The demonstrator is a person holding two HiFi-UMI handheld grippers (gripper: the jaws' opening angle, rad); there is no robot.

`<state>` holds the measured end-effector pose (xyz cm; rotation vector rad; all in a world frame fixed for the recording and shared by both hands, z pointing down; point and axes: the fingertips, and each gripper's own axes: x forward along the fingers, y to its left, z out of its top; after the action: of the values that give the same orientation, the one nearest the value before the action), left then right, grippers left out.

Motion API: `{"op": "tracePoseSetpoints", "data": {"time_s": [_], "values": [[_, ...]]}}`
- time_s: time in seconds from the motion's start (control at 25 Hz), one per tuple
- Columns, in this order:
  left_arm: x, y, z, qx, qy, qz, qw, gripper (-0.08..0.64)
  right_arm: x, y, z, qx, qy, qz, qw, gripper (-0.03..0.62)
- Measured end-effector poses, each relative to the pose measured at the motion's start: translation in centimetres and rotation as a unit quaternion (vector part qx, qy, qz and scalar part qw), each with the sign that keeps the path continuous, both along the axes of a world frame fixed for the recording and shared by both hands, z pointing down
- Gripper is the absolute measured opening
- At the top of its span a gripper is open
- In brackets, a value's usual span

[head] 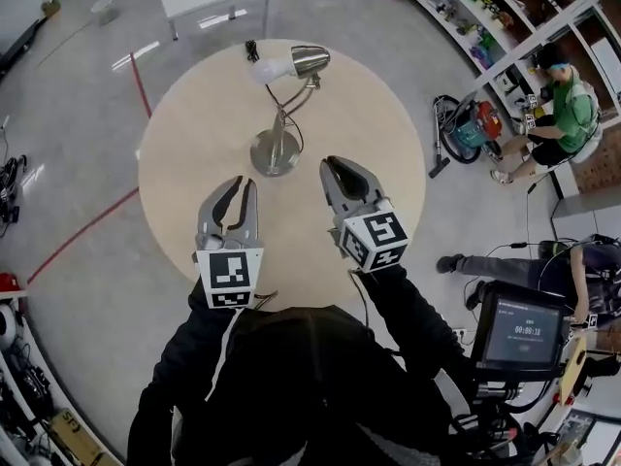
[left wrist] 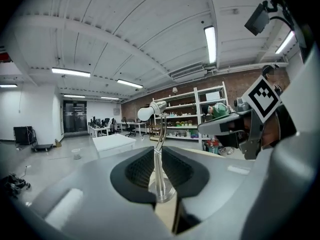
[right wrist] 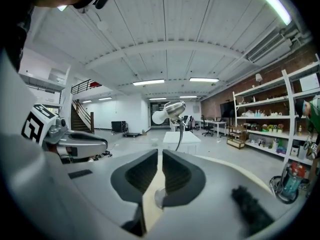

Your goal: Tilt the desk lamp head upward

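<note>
- The jaws of your left gripper (left wrist: 157, 156) stand only a narrow slit apart, with nothing gripped; the lamp's stem merely shows through the gap from farther off
- The jaws of your right gripper (right wrist: 160, 159) are just as narrow and hold nothing, with bare tabletop (head: 194, 115) showing between them
- From the head view, both grippers hover side by side over the near half of the round wooden tabletop, the left one nearer to you, both pointing toward the lamp and clear of it
- The desk lamp (head: 277, 151) stands upright near the middle of the tabletop on a round metal base, ahead of and between your two grippers
- Its lamp head (head: 310, 61) reaches toward the far edge; in the gripper views the white bulb (right wrist: 158, 117) sits a little lower than the metal shade
- A black plug (head: 251, 50) lies on the tabletop just beside the bulb
- A seated person in green (head: 571, 105) and a vacuum cleaner (head: 473, 124) are off to the right, well apart from the tabletop
</note>
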<state>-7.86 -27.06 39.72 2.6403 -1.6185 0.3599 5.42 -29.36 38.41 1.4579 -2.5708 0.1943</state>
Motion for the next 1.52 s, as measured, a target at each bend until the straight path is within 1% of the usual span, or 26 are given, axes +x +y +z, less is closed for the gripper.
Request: {"op": "tracePoseSetpoints", "data": {"time_s": [0.04,0.08,0.28,0.52,0.68,0.84,0.88,1.0,1.12,1.28,1.52], "values": [[0.0,-0.1,-0.1,-0.002,0.010,0.003,0.9999,0.052,-0.2,0.0,0.0,-0.004,-0.005,-0.006,1.000,0.016],[0.0,-0.2,-0.3,-0.004,0.020,0.007,0.9998,0.051,-0.4,0.1,0.0,-0.008,-0.012,-0.011,1.000,0.005],[1.0,0.8,-1.9,-0.012,0.073,0.040,0.9965,0.039,-1.2,2.0,-1.6,-0.004,-0.038,-0.033,0.999,0.005],[3.0,2.7,-3.2,-0.017,0.102,0.081,0.9913,0.011,-1.7,4.3,-2.5,-0.004,-0.054,-0.053,0.997,0.005],[4.4,4.1,-2.9,-0.030,0.103,0.107,0.9885,0.006,-1.9,5.8,-2.0,-0.010,-0.060,-0.060,0.996,0.005],[5.6,5.3,-2.4,-0.064,0.111,0.122,0.9843,0.006,-1.5,6.7,-1.1,-0.025,-0.066,-0.064,0.995,0.005],[5.7,5.4,-2.3,-0.066,0.111,0.125,0.9838,0.007,-1.4,6.9,-0.9,-0.026,-0.066,-0.064,0.995,0.005],[5.9,5.3,-2.1,-0.051,0.104,0.135,0.9840,0.006,-1.3,7.4,-0.7,-0.028,-0.063,-0.064,0.996,0.005],[6.0,5.3,-2.1,-0.060,0.109,0.132,0.9835,0.007,-1.2,7.5,-0.8,-0.026,-0.063,-0.064,0.996,0.005],[6.2,5.4,-2.1,-0.053,0.106,0.138,0.9833,0.006,-1.2,7.5,-0.9,-0.021,-0.062,-0.067,0.996,0.005],[5.8,5.4,-2.2,-0.054,0.107,0.132,0.9841,0.007,-1.2,7.4,-1.2,-0.017,-0.061,-0.068,0.996,0.005]]}}
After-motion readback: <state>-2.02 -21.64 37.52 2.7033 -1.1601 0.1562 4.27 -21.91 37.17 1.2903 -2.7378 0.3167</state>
